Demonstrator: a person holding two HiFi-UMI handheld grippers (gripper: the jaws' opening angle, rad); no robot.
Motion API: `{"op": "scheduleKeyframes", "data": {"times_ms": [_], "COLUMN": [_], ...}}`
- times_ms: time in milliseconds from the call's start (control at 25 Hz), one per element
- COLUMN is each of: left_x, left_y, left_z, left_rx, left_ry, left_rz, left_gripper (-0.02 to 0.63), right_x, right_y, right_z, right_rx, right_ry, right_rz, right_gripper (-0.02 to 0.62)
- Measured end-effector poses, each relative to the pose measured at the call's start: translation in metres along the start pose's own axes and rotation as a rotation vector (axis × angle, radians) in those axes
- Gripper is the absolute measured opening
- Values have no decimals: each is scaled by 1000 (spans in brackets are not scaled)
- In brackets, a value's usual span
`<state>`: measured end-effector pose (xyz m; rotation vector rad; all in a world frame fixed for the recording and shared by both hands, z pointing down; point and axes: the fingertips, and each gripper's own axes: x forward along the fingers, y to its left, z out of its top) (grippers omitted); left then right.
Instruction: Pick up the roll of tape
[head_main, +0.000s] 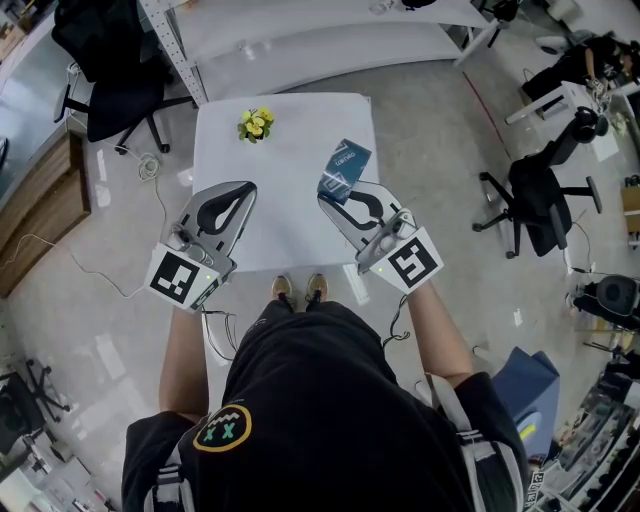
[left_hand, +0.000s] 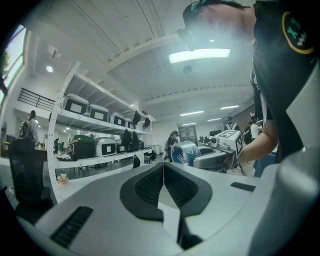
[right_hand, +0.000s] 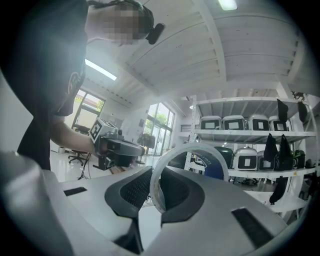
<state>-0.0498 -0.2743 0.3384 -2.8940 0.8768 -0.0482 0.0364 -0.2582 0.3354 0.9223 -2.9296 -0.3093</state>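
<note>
The roll of tape (head_main: 344, 168), blue with white print, is held up above the right side of the white table (head_main: 290, 230). My right gripper (head_main: 332, 197) is shut on its wall. In the right gripper view the roll (right_hand: 212, 164) stands on edge as a ring, and the right gripper (right_hand: 156, 172) pinches its white rim. My left gripper (head_main: 248, 190) hangs over the table's left side, shut with nothing in it. In the left gripper view the left gripper (left_hand: 163, 169) has its pads together, and the tape (left_hand: 184, 153) shows beyond it.
A small bunch of yellow flowers (head_main: 256, 124) lies at the table's far left. Black office chairs (head_main: 112, 70) (head_main: 540, 200) stand on either side, with cables (head_main: 150, 168) on the floor. White shelving (head_main: 300, 30) with helmets (left_hand: 82, 146) runs behind the table.
</note>
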Motion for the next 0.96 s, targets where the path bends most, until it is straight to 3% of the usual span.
{"op": "scheduleKeyframes", "data": {"times_ms": [960], "left_x": [6], "left_y": [-1], "left_z": [2], "left_rx": [6], "left_ry": [-1], "left_rz": [0], "left_gripper": [21], "right_x": [-1], "right_y": [-5], "right_z": [-5], "right_rx": [-17], "right_ry": [6], "right_rz": [-1], "right_gripper": [71]}}
